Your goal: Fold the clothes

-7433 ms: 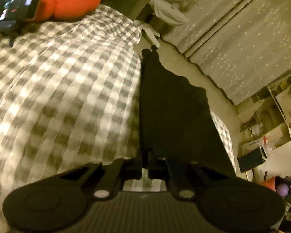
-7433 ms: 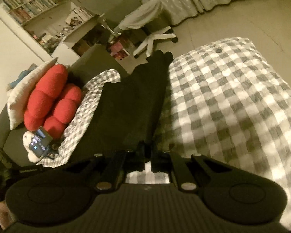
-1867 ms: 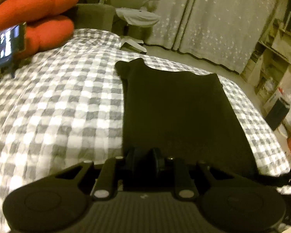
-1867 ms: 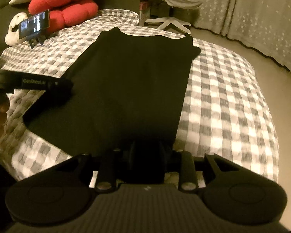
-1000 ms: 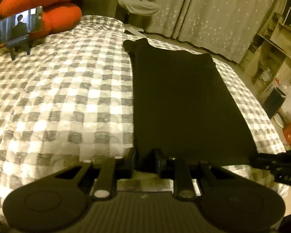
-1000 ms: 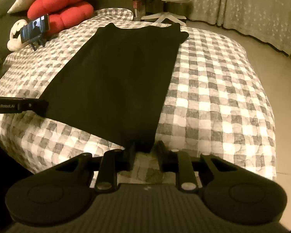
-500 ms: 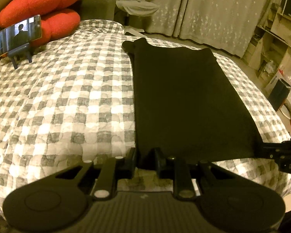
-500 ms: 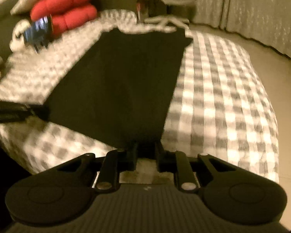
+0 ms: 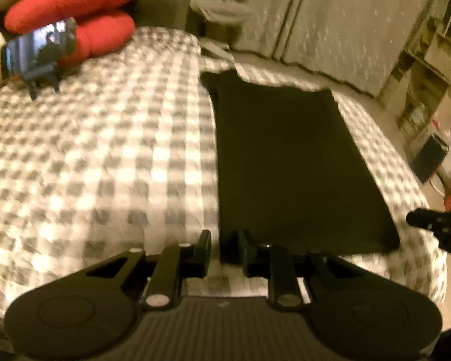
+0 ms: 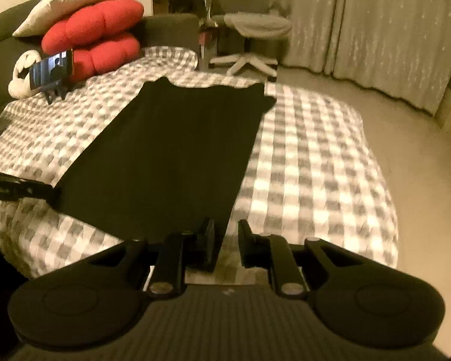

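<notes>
A black garment (image 9: 288,162) lies flat and spread on the checked bed cover (image 9: 105,162); it also shows in the right wrist view (image 10: 177,156). My left gripper (image 9: 224,245) is open at the garment's near left corner, with the hem edge just at the gap. My right gripper (image 10: 225,234) is open at the near right corner, and the corner lies between its fingers without being pinched. The left gripper's tip shows in the right wrist view (image 10: 21,191), and the right gripper's tip in the left wrist view (image 9: 436,222).
Red cushions (image 10: 96,42) and a phone on a stand (image 10: 51,73) sit at the bed's head. An office chair (image 10: 249,39) and curtains (image 10: 369,30) stand beyond the bed. Shelves (image 9: 430,90) line the right wall. The bed's near edge (image 10: 285,258) is right below the grippers.
Both grippers have opened and let go of the garment's near corners. The garment now lies flat on the bed. Both grippers have drawn back slightly.
</notes>
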`<state>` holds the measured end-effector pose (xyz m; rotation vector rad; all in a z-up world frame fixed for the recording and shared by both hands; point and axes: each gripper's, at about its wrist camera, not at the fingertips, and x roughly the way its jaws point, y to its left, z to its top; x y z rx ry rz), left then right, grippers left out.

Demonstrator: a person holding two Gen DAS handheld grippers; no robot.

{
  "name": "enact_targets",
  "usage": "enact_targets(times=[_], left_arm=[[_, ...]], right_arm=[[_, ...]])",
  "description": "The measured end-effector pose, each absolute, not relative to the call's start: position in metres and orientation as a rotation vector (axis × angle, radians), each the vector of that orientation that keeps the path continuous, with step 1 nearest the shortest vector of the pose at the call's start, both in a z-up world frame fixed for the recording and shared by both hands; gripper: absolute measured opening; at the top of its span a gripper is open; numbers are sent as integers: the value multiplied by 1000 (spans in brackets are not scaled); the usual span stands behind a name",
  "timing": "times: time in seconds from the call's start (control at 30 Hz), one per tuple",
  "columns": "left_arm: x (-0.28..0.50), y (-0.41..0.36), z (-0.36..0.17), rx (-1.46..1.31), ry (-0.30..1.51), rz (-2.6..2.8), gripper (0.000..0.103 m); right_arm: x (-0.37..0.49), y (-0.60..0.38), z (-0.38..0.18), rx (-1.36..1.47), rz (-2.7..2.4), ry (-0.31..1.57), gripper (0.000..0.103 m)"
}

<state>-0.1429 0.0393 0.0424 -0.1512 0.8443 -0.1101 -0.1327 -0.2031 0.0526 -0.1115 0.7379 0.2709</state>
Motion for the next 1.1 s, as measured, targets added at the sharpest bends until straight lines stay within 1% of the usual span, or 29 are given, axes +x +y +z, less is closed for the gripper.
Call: enact_targets(times=[0.1,0.17,0.23,0.3,0.37,0.5,0.6,0.7,0.8,0.9,0.97,1.1], left_arm=[[-138,32,57,-122,788,-110,22],[-134,20,63,-86,772,-135,25],[-125,4,64,-57,794,-182,29],[-111,-13,64,-28,838,-232,29],[-99,-24,70,12,829,-284,29],[-76,-27,86,4,799,-340,31],[-59,-19,78,-27,808,-335,31],[-41,-12,69,-58,817,-328,30],[-30,-4,61,-61,835,-329,30],[-20,3,57,-91,837,-317,31],[-12,5,53,-123,856,-340,31],[-6,3,43,-84,875,-321,31]], right_arm=[[-127,-198,55,-109,298,719,17],[-120,-191,55,-101,324,718,17],[-114,-182,54,-104,342,722,17],[-108,-173,52,-111,359,729,17],[-103,-165,50,-133,372,744,17],[-79,-163,54,-171,379,779,17],[-54,-176,62,-137,387,810,18],[-39,-175,62,-160,421,836,18],[-27,-172,62,-113,481,849,18],[-17,-164,62,-63,550,837,21],[-10,-155,59,-47,580,848,21],[0,-142,52,-32,627,877,22]])
